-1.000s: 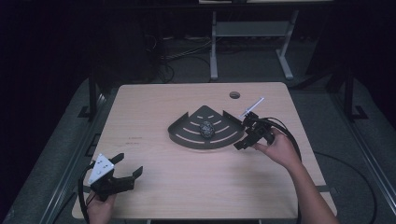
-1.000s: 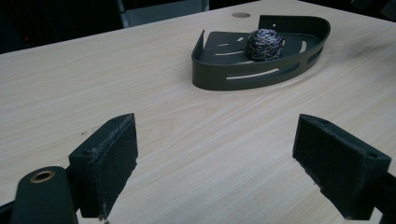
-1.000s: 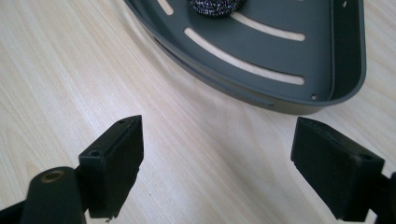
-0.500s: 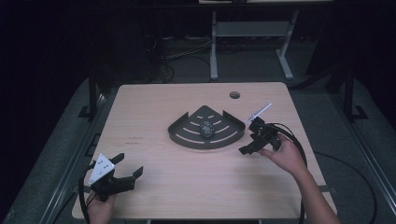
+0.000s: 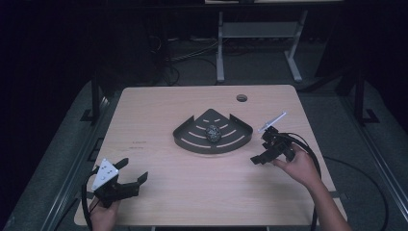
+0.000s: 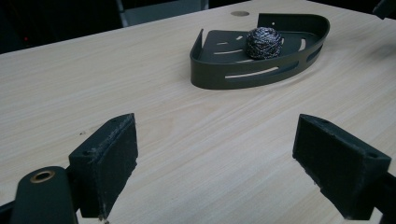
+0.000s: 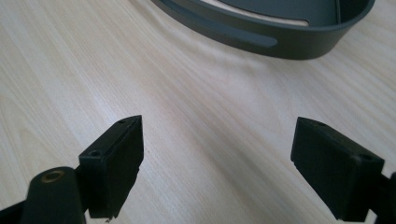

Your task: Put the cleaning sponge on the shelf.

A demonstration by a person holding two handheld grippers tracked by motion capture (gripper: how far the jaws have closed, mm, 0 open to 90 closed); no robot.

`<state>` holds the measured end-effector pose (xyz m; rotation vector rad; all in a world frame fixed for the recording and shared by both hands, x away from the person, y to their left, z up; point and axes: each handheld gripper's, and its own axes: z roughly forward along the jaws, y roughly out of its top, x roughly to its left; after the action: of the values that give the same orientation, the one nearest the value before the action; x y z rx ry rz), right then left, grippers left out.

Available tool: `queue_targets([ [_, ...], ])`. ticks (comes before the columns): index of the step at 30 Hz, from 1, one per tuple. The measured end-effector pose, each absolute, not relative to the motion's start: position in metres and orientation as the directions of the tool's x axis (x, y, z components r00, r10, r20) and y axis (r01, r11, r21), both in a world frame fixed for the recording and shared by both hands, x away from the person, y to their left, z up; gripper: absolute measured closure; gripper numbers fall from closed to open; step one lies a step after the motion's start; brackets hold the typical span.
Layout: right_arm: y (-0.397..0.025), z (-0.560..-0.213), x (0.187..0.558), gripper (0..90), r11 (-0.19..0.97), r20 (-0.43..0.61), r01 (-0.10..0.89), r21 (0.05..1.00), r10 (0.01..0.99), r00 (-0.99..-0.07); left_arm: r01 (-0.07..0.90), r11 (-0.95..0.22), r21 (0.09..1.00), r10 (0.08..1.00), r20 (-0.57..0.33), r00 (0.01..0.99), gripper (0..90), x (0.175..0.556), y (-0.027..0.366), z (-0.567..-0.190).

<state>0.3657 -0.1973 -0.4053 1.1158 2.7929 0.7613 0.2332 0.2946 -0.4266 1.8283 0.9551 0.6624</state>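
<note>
A dark fan-shaped corner tray (image 5: 192, 137) (image 6: 243, 77) lies at the middle of the wooden table (image 5: 163, 115). A steel-wool ball (image 5: 212, 133) (image 6: 264, 42) rests inside it. My right gripper (image 5: 264, 147) (image 7: 217, 165) hovers just right of the tray, open, nothing between its jaws; the tray's curved wall (image 7: 261, 39) runs across the top of the right gripper view. My left gripper (image 5: 132, 173) (image 6: 217, 172) sits near the front left corner, open and empty, pointing toward the tray.
A round cable hole (image 5: 241, 97) (image 6: 239, 13) is cut in the table near its far edge. Table legs and cables stand on the dark floor behind. Bare wood lies between the two grippers.
My right gripper has drawn back from the tray, toward the right and the near side. The ball stays in the tray. My left gripper has not moved.
</note>
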Motion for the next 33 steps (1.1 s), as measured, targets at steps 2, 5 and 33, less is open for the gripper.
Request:
queue_targets([
  [2, -0.201, -0.408, 0.363, 16.6, 0.615, 0.147, 0.643, 0.457, 0.660, -0.737, 0.329, -0.260, 0.908, 0.832, 0.038, 0.553, 13.3, 0.233, 0.294, -0.427],
  [5, -0.202, -0.409, 0.361, 16.6, 0.614, 0.147, 0.645, 0.455, 0.663, -0.734, 0.328, -0.262, 0.908, 0.832, 0.041, 0.553, 13.3, 0.233, 0.294, -0.427],
  [33, -0.231, -0.429, 0.333, 16.7, 0.583, 0.159, 0.671, 0.457, 0.689, -0.707, 0.328, -0.269, 0.905, 0.830, 0.045, 0.555, 13.3, 0.232, 0.293, -0.427],
])
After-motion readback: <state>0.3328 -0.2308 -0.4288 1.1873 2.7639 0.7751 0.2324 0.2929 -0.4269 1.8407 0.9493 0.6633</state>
